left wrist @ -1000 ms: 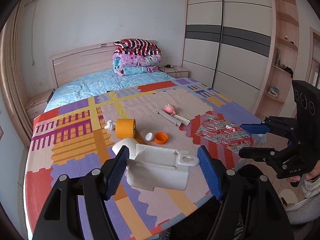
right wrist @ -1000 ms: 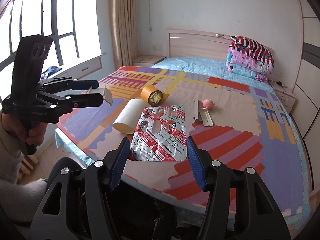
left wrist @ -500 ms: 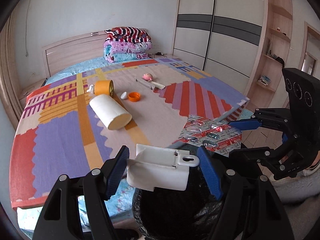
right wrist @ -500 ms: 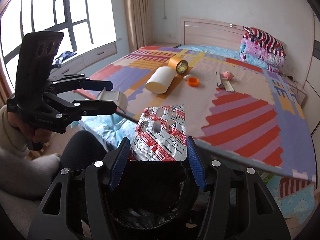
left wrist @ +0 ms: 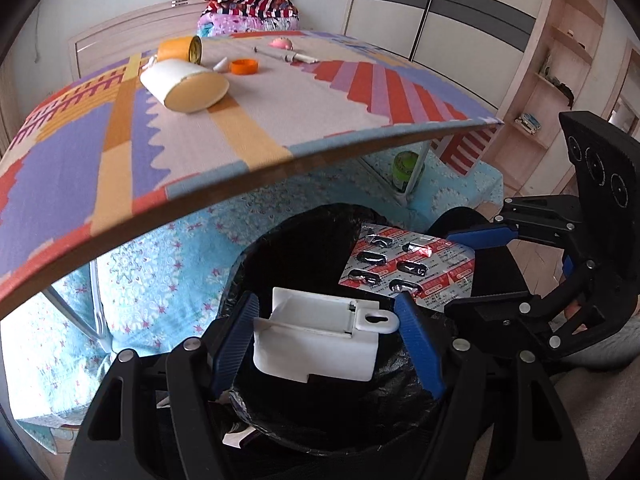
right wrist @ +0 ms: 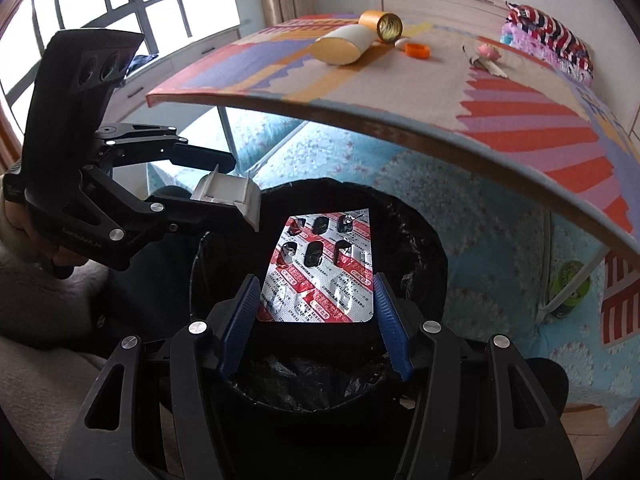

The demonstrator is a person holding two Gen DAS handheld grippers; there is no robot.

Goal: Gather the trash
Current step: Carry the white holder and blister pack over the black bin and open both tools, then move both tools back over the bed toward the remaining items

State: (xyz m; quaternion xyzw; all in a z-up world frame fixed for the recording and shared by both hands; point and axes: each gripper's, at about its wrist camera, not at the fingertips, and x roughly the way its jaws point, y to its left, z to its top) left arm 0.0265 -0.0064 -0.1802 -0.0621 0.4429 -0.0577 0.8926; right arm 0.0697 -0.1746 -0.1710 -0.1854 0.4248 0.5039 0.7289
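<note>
Up on the desk point(left wrist: 240, 120), the colourful patterned board over the bed point(left wrist: 160, 264), a fat white paper roll point(left wrist: 184, 84) lies on its side near the front edge, an orange tape roll point(left wrist: 180, 49) just behind it. An orange cap point(left wrist: 244, 66) and a small white piece point(left wrist: 221, 65) sit beside them, a pink toy point(left wrist: 282, 43) and a white stick point(left wrist: 292, 56) farther back. Folded quilts point(left wrist: 248, 12) are stacked by the headboard. A green can point(left wrist: 404, 168) stands under the desk by a metal leg.

The desk's front edge hangs right over the action, with the black-lined trash bin point(right wrist: 424, 248) below and in front of it.

Left gripper point(left wrist: 326, 336) points forward and down over the bin's mouth, fingers set wide and clamped on a white plastic box point(left wrist: 320, 340), its hanging tab toward the right finger. From the right camera, that box point(right wrist: 228, 196) hangs above the bin's left rim.

Right gripper point(right wrist: 316, 316) also hovers over the opening, blue pads pinching the red and silver blister pack point(right wrist: 320, 280) by its side edges, its far end tipping into the bin. The pack's pockets look emptied.
</note>
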